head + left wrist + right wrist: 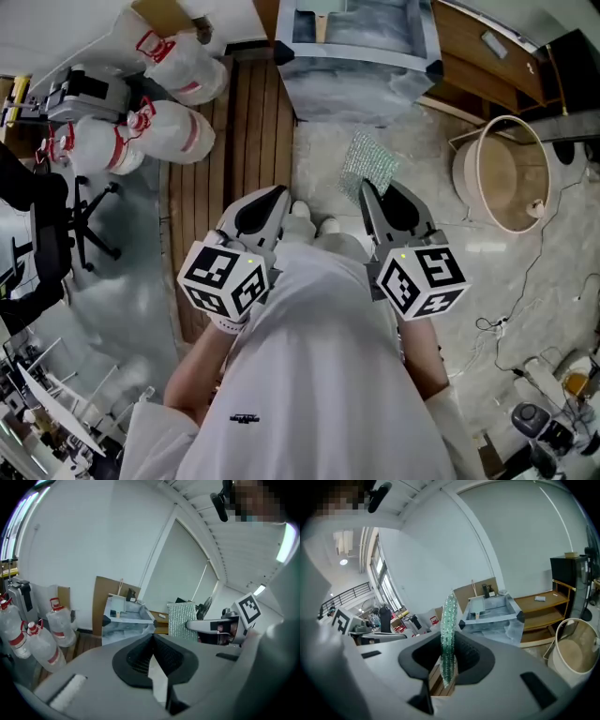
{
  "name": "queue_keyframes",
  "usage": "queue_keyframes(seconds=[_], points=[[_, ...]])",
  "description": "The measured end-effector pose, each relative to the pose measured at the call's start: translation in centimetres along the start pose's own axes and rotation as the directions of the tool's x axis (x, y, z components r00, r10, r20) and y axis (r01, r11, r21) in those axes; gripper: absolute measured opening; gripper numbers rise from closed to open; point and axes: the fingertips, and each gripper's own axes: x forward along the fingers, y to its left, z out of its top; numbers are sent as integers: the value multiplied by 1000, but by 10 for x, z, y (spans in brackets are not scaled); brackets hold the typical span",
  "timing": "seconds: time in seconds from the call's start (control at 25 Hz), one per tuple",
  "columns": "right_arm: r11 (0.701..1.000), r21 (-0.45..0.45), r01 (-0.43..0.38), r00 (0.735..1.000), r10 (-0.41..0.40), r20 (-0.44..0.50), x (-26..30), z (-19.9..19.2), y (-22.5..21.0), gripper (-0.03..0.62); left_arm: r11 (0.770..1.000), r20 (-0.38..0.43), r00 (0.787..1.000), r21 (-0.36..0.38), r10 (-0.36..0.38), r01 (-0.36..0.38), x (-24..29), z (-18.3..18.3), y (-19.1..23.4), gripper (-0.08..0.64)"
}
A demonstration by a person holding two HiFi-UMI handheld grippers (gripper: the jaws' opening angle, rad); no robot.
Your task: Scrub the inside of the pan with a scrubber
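left gripper: jaws pressed together with nothing between them. It is held low, close in front of the person's white shirt.
right gripper: jaws clamped on the scrubber, level with the left gripper. The two are apart, with the person's shoes showing between them in the head view.
scrubber: silvery-green mesh pad, pinched at its near edge, with the rest sticking out past the jaw tips. It shows edge-on in the right gripper view and flat-on in the left gripper view.
floor: wooden slats under the left gripper, pale marbled floor under the right.
ahead: grey tub wrapped in clear plastic. A cardboard sheet leans on the wall behind it.
left side: white bottles with red bands, clustered at the edge of the slats. A black office chair stands further left.
right side: round white bucket, open, near a wooden shelf. Loose cables lie on the floor.
in the way: the shirt and both marker cubes fill the lower half of the head view. Each gripper's own grey body covers the bottom of its view. The scrubber's edge cuts a thin vertical strip through the middle of the right gripper view, just left of the tub.
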Motion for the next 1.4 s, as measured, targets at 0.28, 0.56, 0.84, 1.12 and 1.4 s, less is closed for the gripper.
queue_keyframes(seconds=[0.28, 0.56, 0.84, 1.12, 1.4], points=[[1000, 0, -18, 1000, 18, -9, 20, 9, -14, 63, 1000, -3, 1000, 7, 25, -25, 18, 10, 15, 5], [1000, 4, -6, 999, 6, -33, 95, 45, -46, 63, 999, 0, 1000, -40, -1, 1, 76, 53, 65, 5], [999, 3, 32, 999, -32, -40, 199, 126, -75, 63, 999, -17, 999, -20, -33, 33, 148, 139, 136, 5], [998, 21, 62, 998, -61, -27, 275, 184, -104, 63, 997, -38, 996, 7, -82, 82, 218, 205, 184, 5], [998, 2, 61, 996, -61, -60, 319, 220, -143, 63, 996, -52, 995, 12, -87, 88, 277, 247, 200, 5]])
